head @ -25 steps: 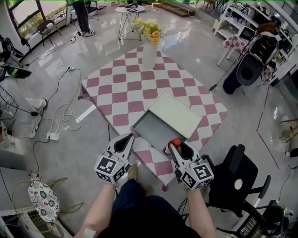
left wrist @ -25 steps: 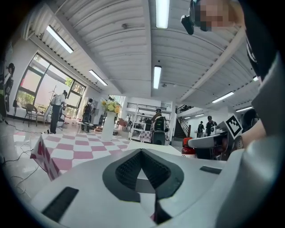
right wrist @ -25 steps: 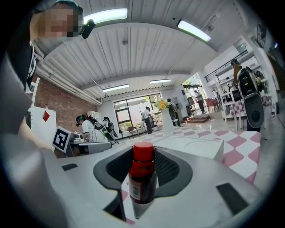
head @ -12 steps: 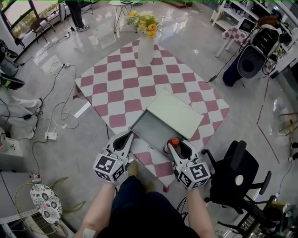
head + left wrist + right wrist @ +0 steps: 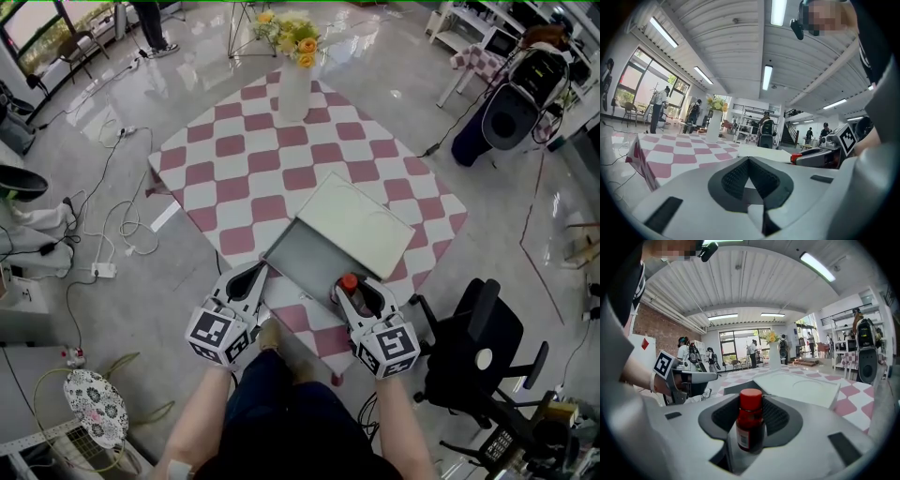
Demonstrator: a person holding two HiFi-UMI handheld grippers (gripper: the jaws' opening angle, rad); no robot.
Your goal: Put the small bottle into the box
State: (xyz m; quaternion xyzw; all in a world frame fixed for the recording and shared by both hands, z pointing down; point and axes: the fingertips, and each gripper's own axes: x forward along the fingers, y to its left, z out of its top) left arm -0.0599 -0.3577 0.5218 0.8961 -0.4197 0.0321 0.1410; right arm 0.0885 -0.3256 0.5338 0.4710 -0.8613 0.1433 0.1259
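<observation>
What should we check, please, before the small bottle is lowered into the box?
1. Grip: small bottle upright, clamped in right tongs: ok.
2. Access: box open on its near side, lid lying over the far side: ok.
3. Visible floor of the box bare: ok.
4. Other hand: left tongs shut, empty, by the near left corner: ok.
5. Bottle fully over the opening: cannot tell; it is at the near right rim.
</observation>
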